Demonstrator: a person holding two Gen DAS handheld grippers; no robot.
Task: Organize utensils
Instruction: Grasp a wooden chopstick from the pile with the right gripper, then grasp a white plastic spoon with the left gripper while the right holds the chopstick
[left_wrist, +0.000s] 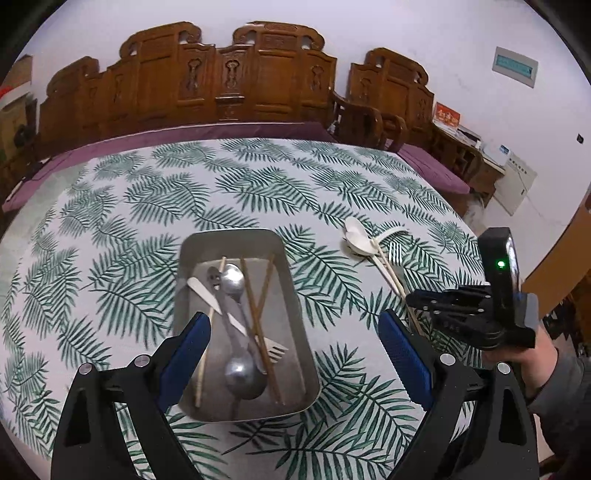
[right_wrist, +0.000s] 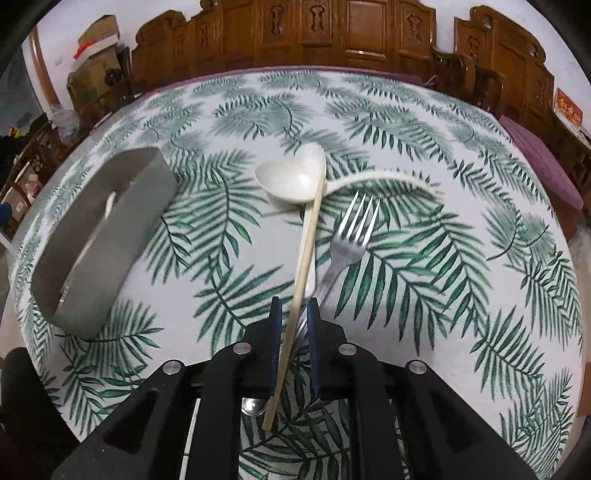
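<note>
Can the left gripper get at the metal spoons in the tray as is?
Probably yes. The left gripper is open right above the tray, nothing over it. But the metal spoons lie tangled with chopsticks, so a clean grab looks tricky.

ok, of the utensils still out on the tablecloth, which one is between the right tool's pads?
The wooden chopstick. It runs between the right tool pads, its far end resting across the white spoon. The metal fork lies just right, outside the pads.
</note>
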